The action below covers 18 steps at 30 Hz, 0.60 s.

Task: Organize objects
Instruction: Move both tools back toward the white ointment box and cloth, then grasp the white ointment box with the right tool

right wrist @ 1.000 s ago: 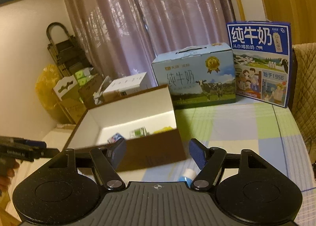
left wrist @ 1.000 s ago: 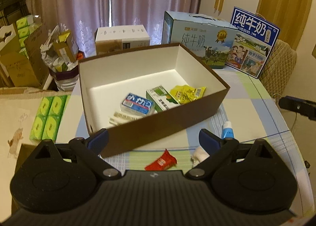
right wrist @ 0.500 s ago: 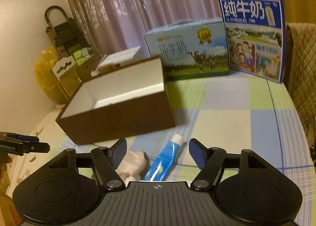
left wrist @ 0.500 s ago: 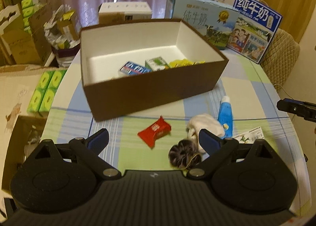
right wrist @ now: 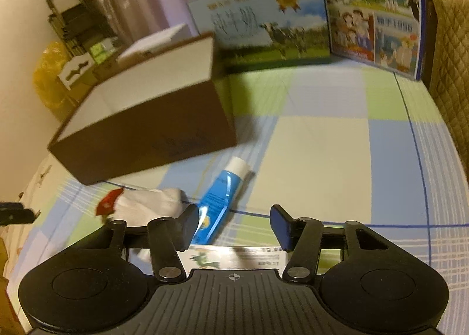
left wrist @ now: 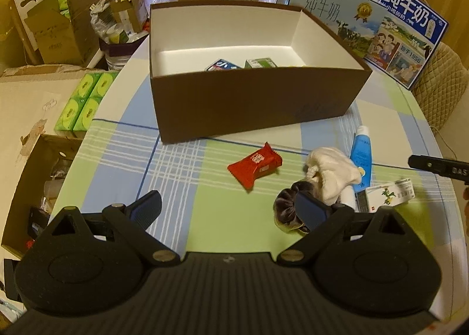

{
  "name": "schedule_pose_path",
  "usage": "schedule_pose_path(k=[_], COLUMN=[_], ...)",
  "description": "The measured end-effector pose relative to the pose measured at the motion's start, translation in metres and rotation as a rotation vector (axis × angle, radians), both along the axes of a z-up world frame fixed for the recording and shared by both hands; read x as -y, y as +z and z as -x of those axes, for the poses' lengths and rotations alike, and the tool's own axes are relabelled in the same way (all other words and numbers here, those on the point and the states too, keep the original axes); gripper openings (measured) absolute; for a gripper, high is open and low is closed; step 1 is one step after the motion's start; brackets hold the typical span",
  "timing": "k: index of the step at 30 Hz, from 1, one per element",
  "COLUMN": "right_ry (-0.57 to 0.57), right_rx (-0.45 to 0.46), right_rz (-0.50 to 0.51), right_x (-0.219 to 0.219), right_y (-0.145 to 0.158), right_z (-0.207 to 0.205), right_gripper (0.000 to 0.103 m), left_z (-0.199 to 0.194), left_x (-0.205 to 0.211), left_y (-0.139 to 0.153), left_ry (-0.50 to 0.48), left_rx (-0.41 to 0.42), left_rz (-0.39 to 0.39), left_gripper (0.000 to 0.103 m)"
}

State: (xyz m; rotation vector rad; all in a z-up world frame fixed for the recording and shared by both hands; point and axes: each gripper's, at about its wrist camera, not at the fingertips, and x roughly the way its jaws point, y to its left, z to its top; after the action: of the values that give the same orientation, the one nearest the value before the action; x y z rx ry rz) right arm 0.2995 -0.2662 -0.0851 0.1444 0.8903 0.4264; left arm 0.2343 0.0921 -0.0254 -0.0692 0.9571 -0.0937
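Both tongs are spread wide and holding nothing. The left gripper (left wrist: 227, 207) hovers over the table's (left wrist: 222, 217) near edge, red snack packet (left wrist: 255, 165) just ahead. The right gripper (right wrist: 234, 225) hangs above the blue tube (right wrist: 221, 200) and white cloth (right wrist: 146, 206), near the brown box (left wrist: 249, 100) mid-table.

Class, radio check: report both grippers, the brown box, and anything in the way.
Left gripper open, empty. Right gripper open, empty, above the blue tube. Brown box open; red packet, white cloth, scrunchie not yet in it. Nothing blocking.
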Motion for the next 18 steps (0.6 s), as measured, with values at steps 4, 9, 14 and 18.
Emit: schedule_pose_path(k=[4, 9, 14, 18], right_ry=[0.004, 0.051, 0.088, 0.096], right_rx=[-0.042, -0.086, -0.121, -0.139], right_rz=[0.019, 0.026, 0.005, -0.03], right_x=[0.0, -0.002, -0.001, 0.001], right_y=[-0.015, -0.027, -0.03, -0.029], right_z=[-0.01, -0.01, 0.003, 0.022], right_gripper=[0.05, 0.05, 0.05, 0.051], left_z=[0.0, -0.002, -0.004, -0.007], left_x=[0.002, 0.006, 0.011, 0.015], left_y=[-0.006, -0.015, -0.021, -0.024], left_ry=[-0.005, -0.013, -0.025, -0.035], left_rx=[-0.017, -0.04, -0.055, -0.064], left_rz=[0.0, 0.004, 0.006, 0.008], left_gripper=[0.096, 0.096, 0.095, 0.095])
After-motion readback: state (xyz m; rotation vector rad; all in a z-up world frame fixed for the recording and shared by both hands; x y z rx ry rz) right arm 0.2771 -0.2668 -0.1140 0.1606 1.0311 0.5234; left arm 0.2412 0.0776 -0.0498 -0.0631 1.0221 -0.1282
